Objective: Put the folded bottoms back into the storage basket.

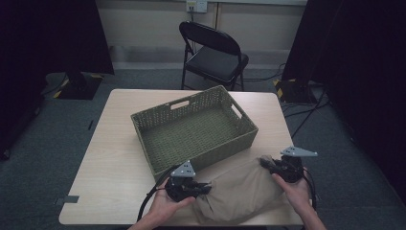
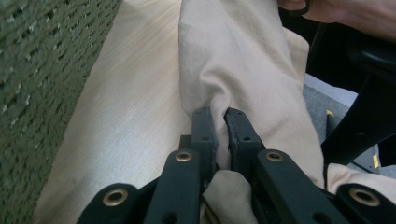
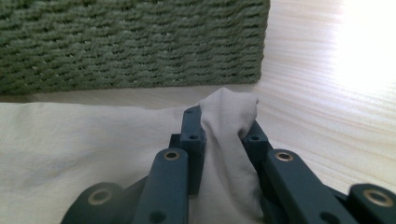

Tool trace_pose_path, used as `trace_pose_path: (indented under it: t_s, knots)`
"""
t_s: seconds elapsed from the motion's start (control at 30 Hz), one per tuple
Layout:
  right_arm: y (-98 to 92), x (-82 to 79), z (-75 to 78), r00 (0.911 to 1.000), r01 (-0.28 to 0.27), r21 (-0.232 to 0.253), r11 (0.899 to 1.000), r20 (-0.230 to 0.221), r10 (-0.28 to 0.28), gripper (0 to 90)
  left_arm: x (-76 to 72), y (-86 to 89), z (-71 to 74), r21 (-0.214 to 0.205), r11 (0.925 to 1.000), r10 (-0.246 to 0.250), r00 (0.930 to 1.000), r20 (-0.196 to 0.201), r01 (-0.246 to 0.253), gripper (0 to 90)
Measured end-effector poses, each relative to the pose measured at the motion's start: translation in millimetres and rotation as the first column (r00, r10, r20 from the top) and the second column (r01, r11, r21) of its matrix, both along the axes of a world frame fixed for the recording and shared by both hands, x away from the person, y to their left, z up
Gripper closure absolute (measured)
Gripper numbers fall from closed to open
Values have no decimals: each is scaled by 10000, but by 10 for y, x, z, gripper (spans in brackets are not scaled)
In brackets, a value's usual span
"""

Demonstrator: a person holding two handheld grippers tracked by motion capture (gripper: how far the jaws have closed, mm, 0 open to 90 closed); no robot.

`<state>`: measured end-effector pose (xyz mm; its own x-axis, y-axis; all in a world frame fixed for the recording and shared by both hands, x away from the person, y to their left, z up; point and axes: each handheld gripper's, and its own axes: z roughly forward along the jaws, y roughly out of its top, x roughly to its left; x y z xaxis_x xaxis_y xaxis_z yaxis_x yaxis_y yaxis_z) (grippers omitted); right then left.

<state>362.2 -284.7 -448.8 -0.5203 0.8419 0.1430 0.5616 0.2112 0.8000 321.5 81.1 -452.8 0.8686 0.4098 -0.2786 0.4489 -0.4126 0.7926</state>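
A beige cloth (image 1: 242, 189) lies folded along the table's front edge, just in front of a green woven basket (image 1: 158, 120). My left gripper (image 1: 205, 187) is shut on the cloth's left end; in the left gripper view a fold of cloth (image 2: 243, 60) is pinched between the jaws of my left gripper (image 2: 220, 117). My right gripper (image 1: 266, 163) is shut on the cloth's right corner. In the right gripper view that corner of the cloth (image 3: 231, 105) bunches up between the jaws of my right gripper (image 3: 224, 123), with the basket wall (image 3: 130, 42) close ahead.
The basket (image 2: 37, 84) sits at an angle in the middle of the light wooden table (image 1: 115, 153) and holds nothing. A black folding chair (image 1: 213, 55) stands beyond the table's far edge. Dark curtains and cables flank the table on grey carpet.
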Motion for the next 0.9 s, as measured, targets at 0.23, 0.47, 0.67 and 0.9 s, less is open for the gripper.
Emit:
trace_pose_path:
  t_s: [0.23, 0.47, 0.67, 0.9]
  knots:
    - [-13, -26, 98, 9996, -61, 160, 9999, 282, 56, 765, 0, 45, 91, -156, 9999, 72, 9997, 245, -68, 833]
    - [-22, -57, 187, 9985, -19, 195, 9998, 555, 8, 768, -21, 47, 128, -349, 9993, 134, 9992, 375, -121, 833]
    - [-30, -70, 241, 9978, 63, 237, 9997, 652, -79, 769, -42, 16, 161, -377, 9993, -7, 9992, 389, 21, 833]
    - [-30, -74, 316, 9970, 77, 274, 9996, 765, -98, 771, -60, 30, 252, -473, 9988, -102, 9980, 632, 132, 834]
